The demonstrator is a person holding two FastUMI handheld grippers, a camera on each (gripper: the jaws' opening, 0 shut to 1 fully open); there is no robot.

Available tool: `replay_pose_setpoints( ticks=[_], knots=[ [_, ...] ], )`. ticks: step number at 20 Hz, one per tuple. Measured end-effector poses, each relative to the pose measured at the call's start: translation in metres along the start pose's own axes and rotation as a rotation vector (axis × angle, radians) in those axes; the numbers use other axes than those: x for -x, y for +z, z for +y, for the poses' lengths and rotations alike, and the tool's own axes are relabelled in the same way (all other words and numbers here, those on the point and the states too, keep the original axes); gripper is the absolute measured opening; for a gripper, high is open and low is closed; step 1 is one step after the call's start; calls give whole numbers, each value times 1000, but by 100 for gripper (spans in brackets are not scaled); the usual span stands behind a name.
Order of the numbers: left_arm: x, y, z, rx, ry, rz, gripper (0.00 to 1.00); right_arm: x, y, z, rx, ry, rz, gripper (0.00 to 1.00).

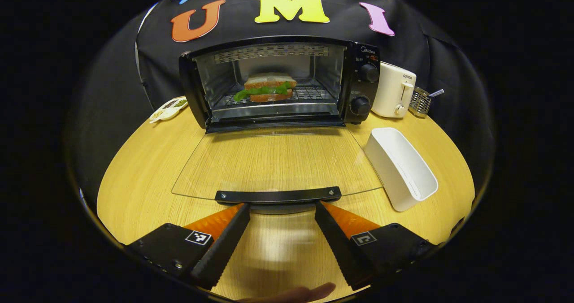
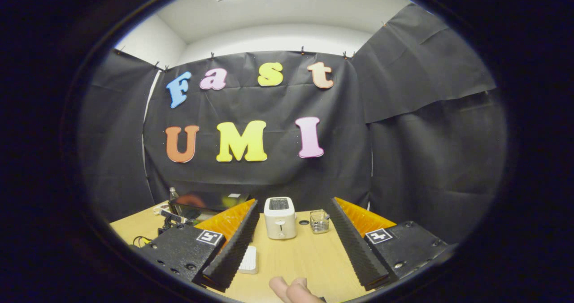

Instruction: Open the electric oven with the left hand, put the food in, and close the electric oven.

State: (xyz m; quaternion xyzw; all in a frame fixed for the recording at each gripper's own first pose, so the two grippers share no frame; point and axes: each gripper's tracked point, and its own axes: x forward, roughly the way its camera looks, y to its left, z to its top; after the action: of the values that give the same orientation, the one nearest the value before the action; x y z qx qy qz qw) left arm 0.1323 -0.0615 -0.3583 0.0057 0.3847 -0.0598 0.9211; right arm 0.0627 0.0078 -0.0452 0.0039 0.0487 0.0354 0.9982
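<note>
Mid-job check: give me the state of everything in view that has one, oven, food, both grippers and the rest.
Oven: open.
Oven door: folded flat down over the table, handle toward the left gripper.
Sandwich: inside, on the oven rack.
White tray: empty, right of the door.
Toaster: slots empty, upright.
Left gripper: open, fingertips at the door handle, not clamping it.
Right gripper: open, holding nothing.
</note>
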Motion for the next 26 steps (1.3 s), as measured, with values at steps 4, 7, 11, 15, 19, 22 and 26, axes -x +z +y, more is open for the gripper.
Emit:
replay_pose_setpoints(
  ticks=[4,7,11,15,19,22,26],
  knots=[
    [3,3,0,21,-1,-3,100,6,-5,1,17,10,8,100],
    [7,9,-1,1,0,-23,87,8,-5,-3,40,-3,-5,89],
    [19,26,0,-18,9,-88,97,7,-7,-4,34,-12,-5,100],
    [27,54,1,-66,23,-168,97,9,-11,9,32,29,7,100],
    [33,66,0,-46,22,-179,98,6,-17,8,53,18,10,90],
    [35,76,1,-37,24,-199,97,4,-24,9,45,22,31,90],
    [39,95,3,-38,28,-245,98,3,-21,3,50,2,24,100]
  ],
)
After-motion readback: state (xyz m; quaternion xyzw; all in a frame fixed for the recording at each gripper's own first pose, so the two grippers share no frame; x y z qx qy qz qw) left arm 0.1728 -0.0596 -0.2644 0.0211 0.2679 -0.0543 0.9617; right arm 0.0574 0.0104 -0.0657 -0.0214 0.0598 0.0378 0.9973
